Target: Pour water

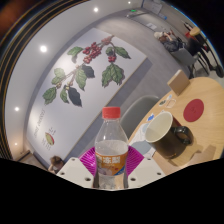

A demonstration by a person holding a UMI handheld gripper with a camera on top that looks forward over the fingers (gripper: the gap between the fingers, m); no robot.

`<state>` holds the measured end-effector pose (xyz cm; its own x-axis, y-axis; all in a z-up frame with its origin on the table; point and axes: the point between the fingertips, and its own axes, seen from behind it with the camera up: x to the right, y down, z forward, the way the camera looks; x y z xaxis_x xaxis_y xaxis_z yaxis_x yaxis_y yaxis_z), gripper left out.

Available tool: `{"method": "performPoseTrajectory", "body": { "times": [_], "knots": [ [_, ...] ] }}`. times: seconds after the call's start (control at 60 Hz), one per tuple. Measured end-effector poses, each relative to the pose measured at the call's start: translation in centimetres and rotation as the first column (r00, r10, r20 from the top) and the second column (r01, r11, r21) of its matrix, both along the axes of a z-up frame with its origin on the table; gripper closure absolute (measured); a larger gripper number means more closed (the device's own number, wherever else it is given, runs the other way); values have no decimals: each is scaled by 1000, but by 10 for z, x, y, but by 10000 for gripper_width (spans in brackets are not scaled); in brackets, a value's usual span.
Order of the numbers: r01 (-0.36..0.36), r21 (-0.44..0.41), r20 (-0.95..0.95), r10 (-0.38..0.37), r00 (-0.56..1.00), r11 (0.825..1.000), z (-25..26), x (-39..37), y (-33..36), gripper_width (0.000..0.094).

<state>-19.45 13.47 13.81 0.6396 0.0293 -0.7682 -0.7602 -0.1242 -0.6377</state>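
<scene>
Bottle (111, 148) stood approx upright in the gripper view, long axis running up from betw the fingers, red cap (111, 113) on top, orange liquid low inside. Gripper (110, 172) was closed in on bottle's lower body, pink pads (87, 160) pressing both sides. White cup (160, 128) tilted just right of it, w/ round wooden table (197, 105) beyond

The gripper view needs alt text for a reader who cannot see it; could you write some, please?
A clear plastic bottle with a red cap is held tilted between the gripper fingers, which press on it. Just beyond stands a dark mug with a white inside on a pale wooden table.
</scene>
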Motion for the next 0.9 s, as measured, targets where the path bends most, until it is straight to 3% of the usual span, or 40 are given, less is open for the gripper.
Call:
{"method": "performPoseTrajectory", "body": {
  "times": [0.083,0.167,0.3,0.4,0.483,0.5,0.717,0.767,0.8,0.833,0.883,0.9],
  "knots": [
    [-24,-5,-239,22,971,1000,-6,18,8,595],
    [18,-25,-453,-27,891,1000,0,7,12,573],
    [4,-12,-780,-12,625,1000,12,34,13,542],
    [-7,14,-886,16,463,1000,25,37,12,521],
    [-19,18,-910,25,414,1000,26,32,7,520],
    [8,3,-906,-1,423,1000,37,10,11,520],
    [-36,1,-906,16,423,999,38,0,18,520],
    [-107,33,-869,81,489,994,34,13,8,523],
    [-120,46,-812,107,573,992,56,0,1,521],
    [-160,101,-735,182,653,982,74,4,-5,523],
    [-166,193,-575,249,780,967,112,12,-12,522],
    [-143,206,-506,230,831,968,125,29,-7,521]
  ]
}}
